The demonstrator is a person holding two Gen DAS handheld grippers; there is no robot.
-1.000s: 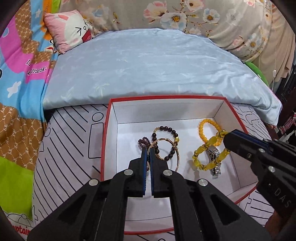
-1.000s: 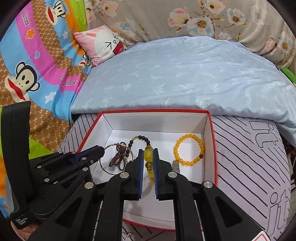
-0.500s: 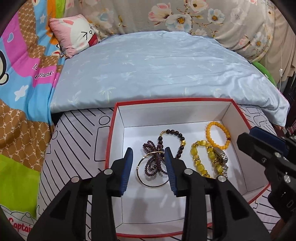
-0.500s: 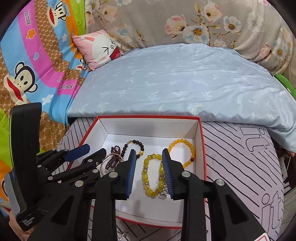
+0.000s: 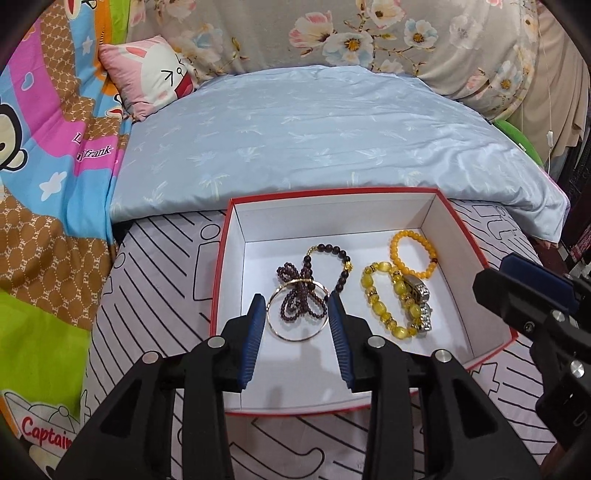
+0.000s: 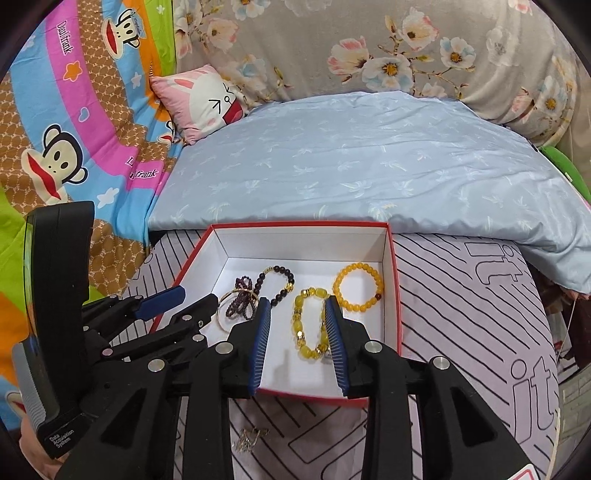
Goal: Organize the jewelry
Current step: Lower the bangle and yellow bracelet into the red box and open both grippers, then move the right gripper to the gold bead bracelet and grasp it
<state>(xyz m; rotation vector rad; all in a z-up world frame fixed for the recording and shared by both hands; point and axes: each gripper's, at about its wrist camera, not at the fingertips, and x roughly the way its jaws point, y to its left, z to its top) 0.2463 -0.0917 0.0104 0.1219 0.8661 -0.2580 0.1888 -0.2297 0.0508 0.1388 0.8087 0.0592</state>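
Pale blue quilt (image 5: 314, 140) against floral bedding (image 5: 369, 33).

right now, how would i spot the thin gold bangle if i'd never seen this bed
Find the red-edged white box on the striped sheet at the near end of the bed. In its left half lies the gold bangle, under a tangle of small dark purple beads. It is the only plain, smooth metal ring; everything around it is beaded.

left gripper (image 5: 297, 314) now parted off gold bangle (image 5: 297, 311), right gripper (image 6: 297, 314) seemingly released yellow bracelet (image 6: 309, 321)
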